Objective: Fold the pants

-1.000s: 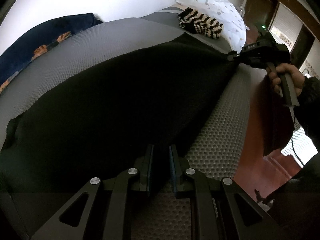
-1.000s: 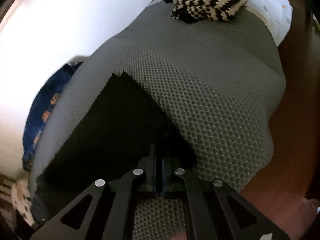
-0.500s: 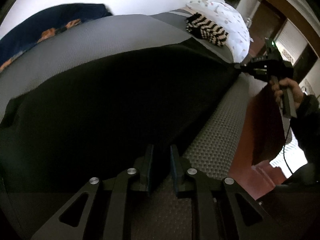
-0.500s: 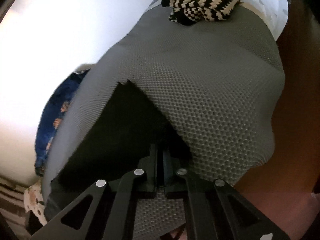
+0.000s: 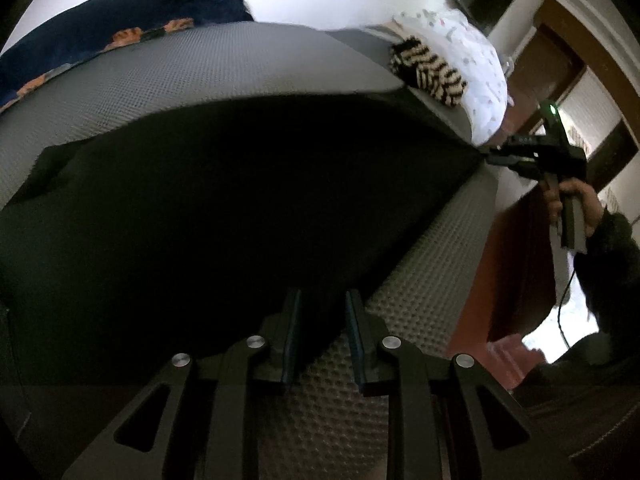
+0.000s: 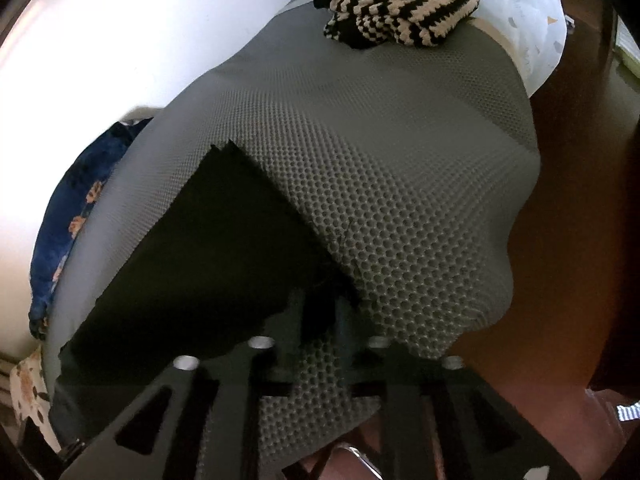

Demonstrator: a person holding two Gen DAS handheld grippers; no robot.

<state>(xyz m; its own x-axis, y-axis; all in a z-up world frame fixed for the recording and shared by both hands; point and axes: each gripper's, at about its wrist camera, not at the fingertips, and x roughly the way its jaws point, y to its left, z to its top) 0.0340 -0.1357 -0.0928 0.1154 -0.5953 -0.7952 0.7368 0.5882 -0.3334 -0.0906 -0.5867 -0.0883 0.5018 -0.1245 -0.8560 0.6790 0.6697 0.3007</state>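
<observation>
- The black pants [image 5: 240, 208] lie spread flat on the grey mesh-covered mattress [image 5: 224, 68], their near edge running along the mattress's near side.
- The left gripper [image 5: 320, 312] has its jaws spread, with the pants' near edge lying between them, not pinched.
- The right gripper [image 6: 320, 312] also looks parted, its fingers either side of a corner of the cloth; in the left wrist view it sits at the far right corner of the fabric (whether it touches there is too dark to tell).
- Handling, as a judgement: the cloth looks soft and light, limp rather than stiff, so it should sag between two holds and drag a little on the textured mesh.
- The best holds seem to be the two near corners or the hem edge, pinched through all layers so the lower layer does not slip free.
- A striped knit item [image 6: 400, 8] and a white pillow [image 5: 472, 64] lie at the far end, well apart from the pants; a navy blanket [image 5: 100, 20] lies along the far left.
</observation>
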